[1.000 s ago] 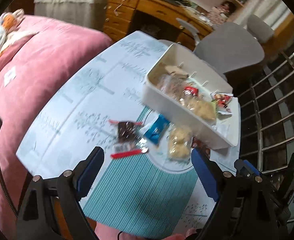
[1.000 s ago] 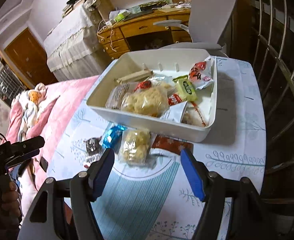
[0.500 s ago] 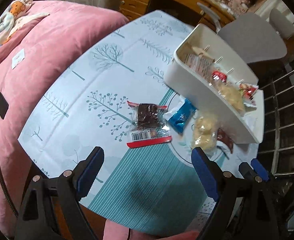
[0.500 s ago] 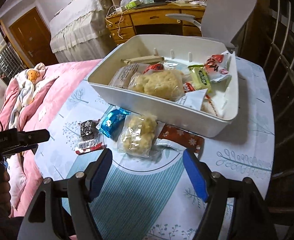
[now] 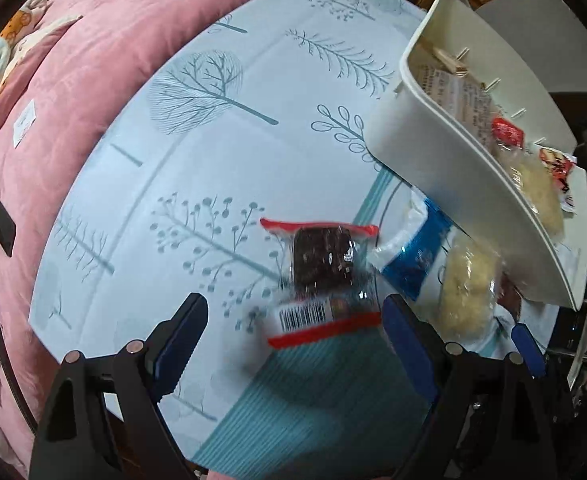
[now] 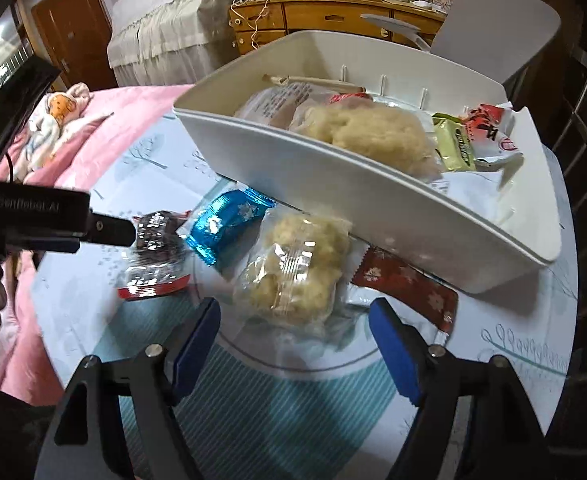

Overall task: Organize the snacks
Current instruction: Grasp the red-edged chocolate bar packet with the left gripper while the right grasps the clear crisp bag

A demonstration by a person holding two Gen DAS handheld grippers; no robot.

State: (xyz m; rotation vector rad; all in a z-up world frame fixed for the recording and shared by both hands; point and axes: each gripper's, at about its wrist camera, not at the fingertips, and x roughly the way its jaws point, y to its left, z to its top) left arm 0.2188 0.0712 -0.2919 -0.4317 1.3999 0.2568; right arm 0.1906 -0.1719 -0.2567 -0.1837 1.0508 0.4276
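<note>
Left claw (image 5: 293,336) agape over brownie pack (image 5: 320,272); red sachet (image 6: 405,286) right-view only.

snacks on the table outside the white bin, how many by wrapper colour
Clear wrapper with red ends, dark brownie: 1
Blue foil packet: 1
Clear bag of pale yellow puffs: 1
Dark red packet with snowflakes: 1, partly tucked under the white bin
Total: 4
</note>
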